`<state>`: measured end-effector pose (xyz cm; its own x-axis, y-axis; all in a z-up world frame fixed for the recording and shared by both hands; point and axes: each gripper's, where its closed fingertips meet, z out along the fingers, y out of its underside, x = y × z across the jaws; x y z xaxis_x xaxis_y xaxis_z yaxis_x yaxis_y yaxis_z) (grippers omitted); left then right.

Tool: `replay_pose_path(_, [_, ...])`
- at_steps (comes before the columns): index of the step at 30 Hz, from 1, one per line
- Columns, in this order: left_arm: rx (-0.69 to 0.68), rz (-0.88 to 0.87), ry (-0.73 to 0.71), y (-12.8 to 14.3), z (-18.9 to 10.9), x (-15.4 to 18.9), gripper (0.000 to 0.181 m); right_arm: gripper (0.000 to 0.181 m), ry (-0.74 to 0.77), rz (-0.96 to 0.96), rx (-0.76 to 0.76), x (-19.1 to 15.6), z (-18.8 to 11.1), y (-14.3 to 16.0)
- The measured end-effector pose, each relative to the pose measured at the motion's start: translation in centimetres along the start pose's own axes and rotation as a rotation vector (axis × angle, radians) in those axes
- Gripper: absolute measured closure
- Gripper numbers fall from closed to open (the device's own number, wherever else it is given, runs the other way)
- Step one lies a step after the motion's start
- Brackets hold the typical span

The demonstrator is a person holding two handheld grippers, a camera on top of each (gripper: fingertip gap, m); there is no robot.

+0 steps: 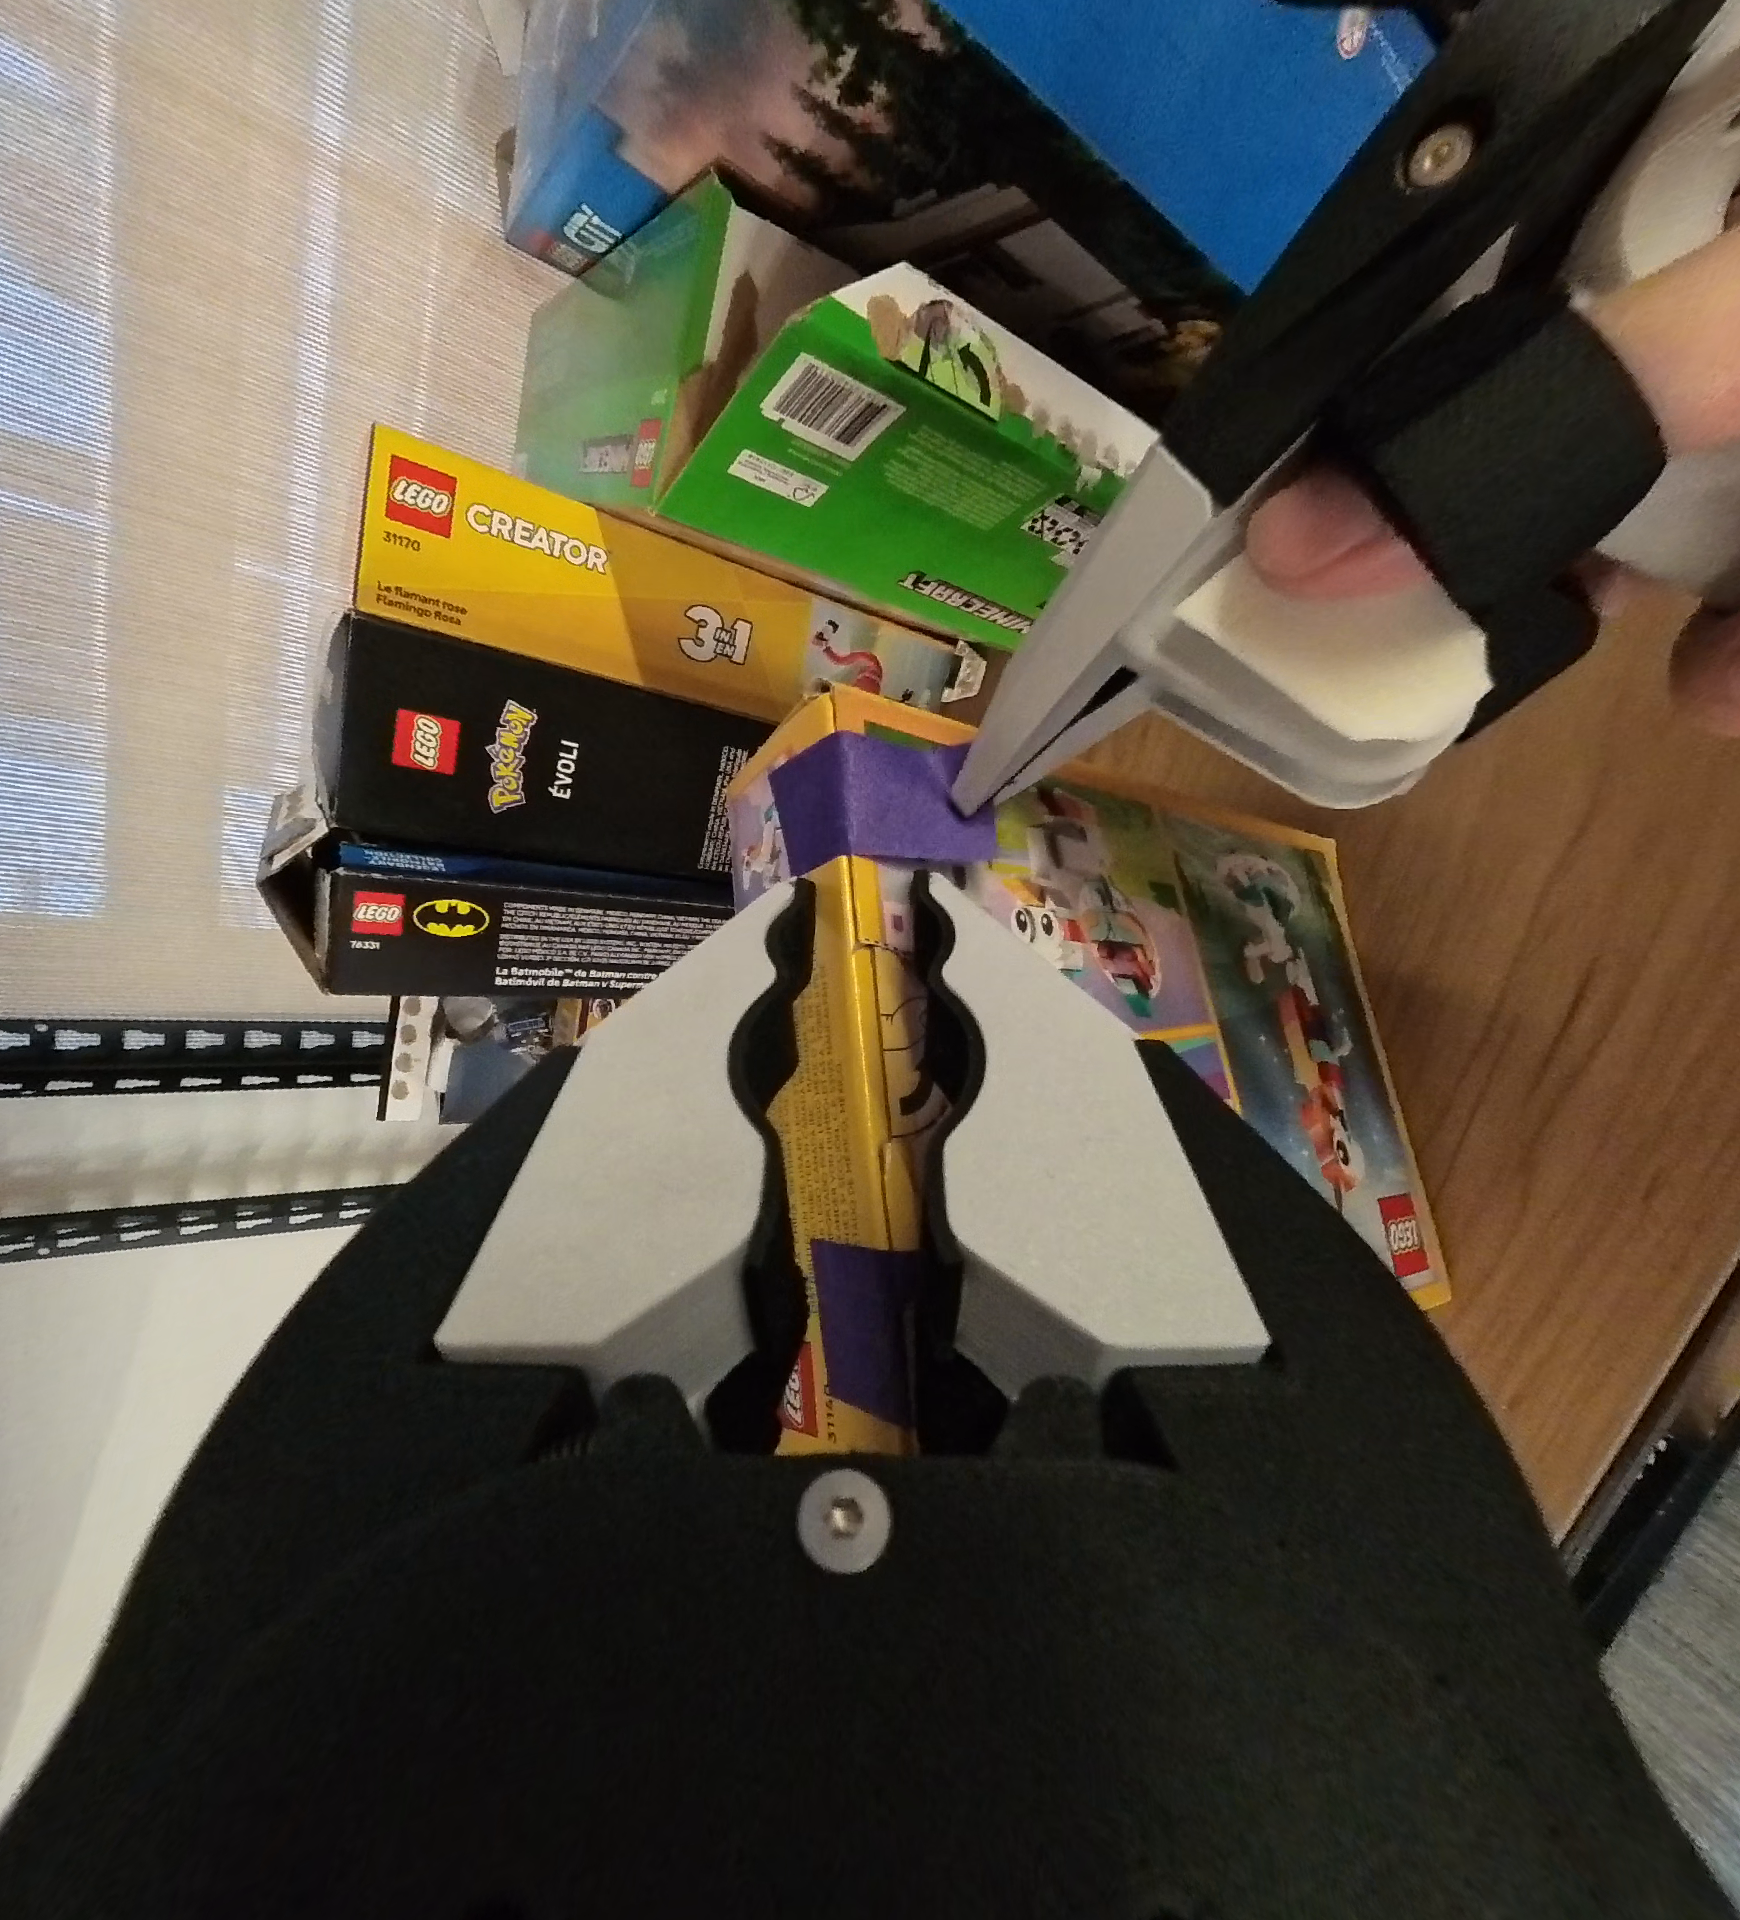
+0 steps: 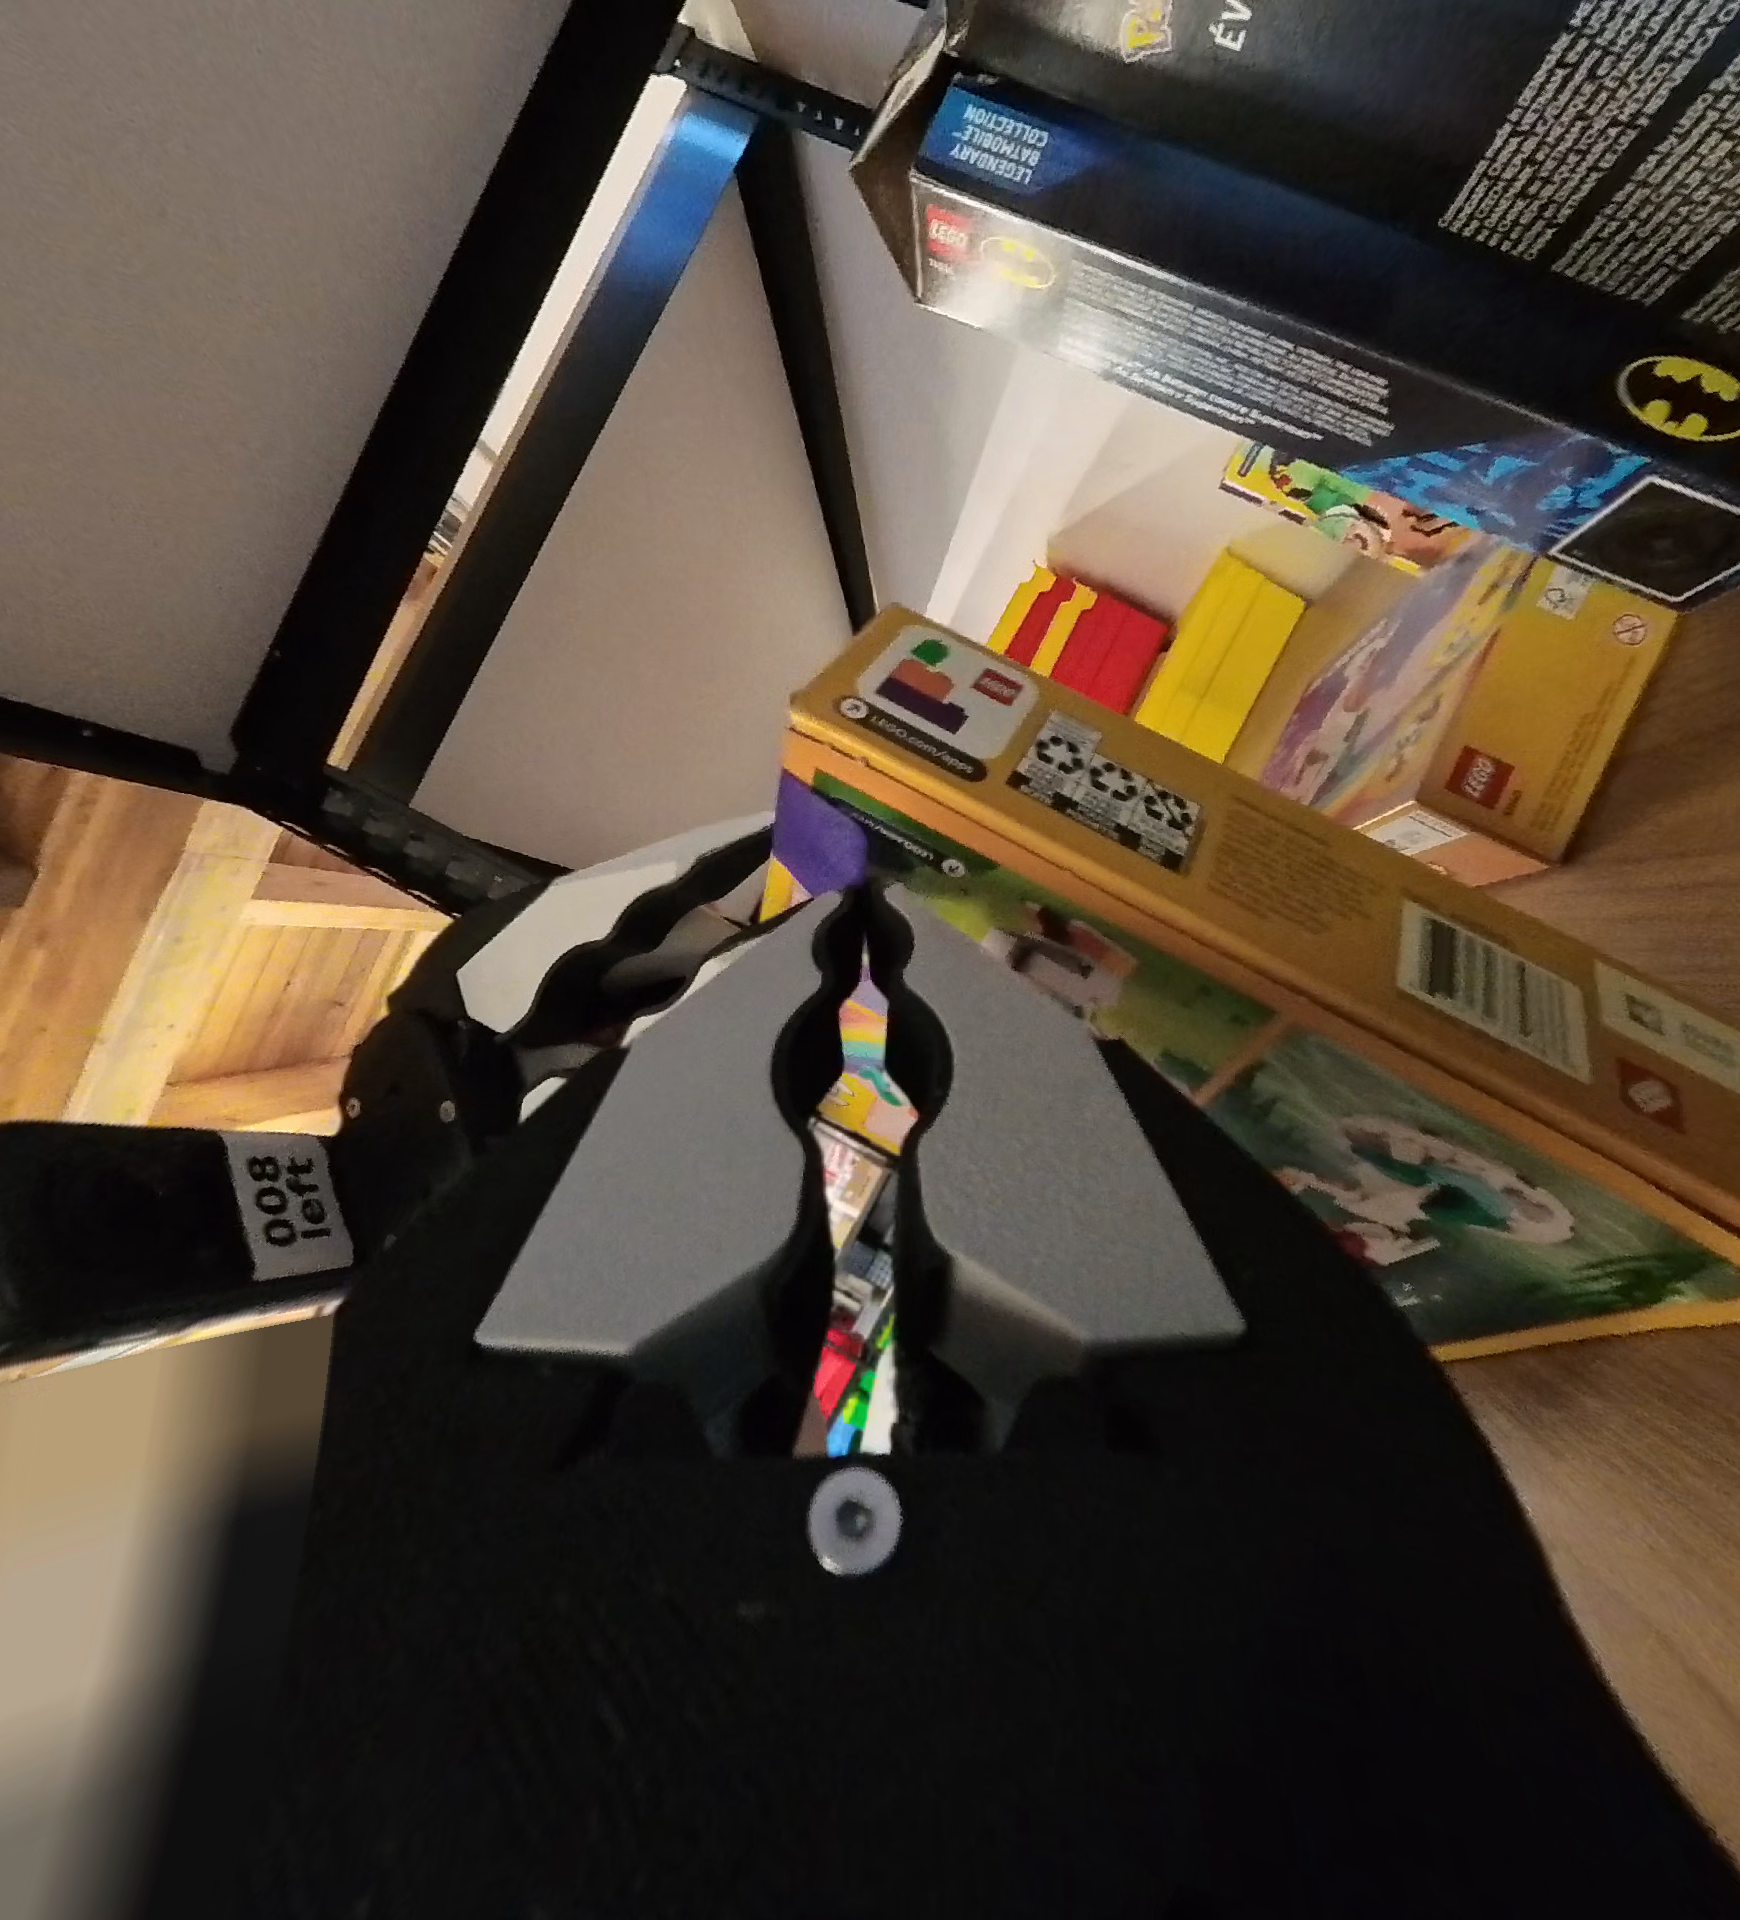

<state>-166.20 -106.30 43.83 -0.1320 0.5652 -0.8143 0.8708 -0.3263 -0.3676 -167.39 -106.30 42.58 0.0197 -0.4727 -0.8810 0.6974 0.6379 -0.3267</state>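
My left gripper (image 1: 866, 894) is shut on a flat yellow toy box (image 1: 1261, 987), gripping its narrow side and holding it on edge over the wooden table (image 1: 1593, 935). A strip of purple tape (image 1: 876, 800) wraps the box's far corner. A second purple strip (image 1: 861, 1320) sits near my palm. My right gripper (image 1: 965, 802) comes in from the upper right, its fingertips shut on the free end of the purple tape. In the right wrist view the shut tips (image 2: 861, 896) meet the tape (image 2: 819, 842) at the box corner (image 2: 1261, 862), with the left gripper (image 2: 731, 883) beside them.
Toy boxes are stacked behind: a yellow one (image 1: 533, 561), two black ones (image 1: 554, 748) (image 1: 492, 935), green ones (image 1: 845, 436) and a blue one (image 1: 1157, 104). A curtained window (image 1: 118, 416) and black wall rails (image 1: 118, 1039) lie to the left. A black frame (image 2: 492, 416) stands nearby. My left and right fingertips are right by each other.
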Motion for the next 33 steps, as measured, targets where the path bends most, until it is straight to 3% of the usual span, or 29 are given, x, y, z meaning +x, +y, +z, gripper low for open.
replay_pose_path(20, [0.004,-0.010,-0.008,0.18,0.16,-0.19,0.164,0.181,0.149,-0.089,-0.018,0.52,0.53,0.02])
replay_pose_path(33, [0.021,-0.026,-0.019,0.20,0.19,-0.23,0.165,0.181,0.456,-0.283,-0.111,0.75,0.62,-0.05])
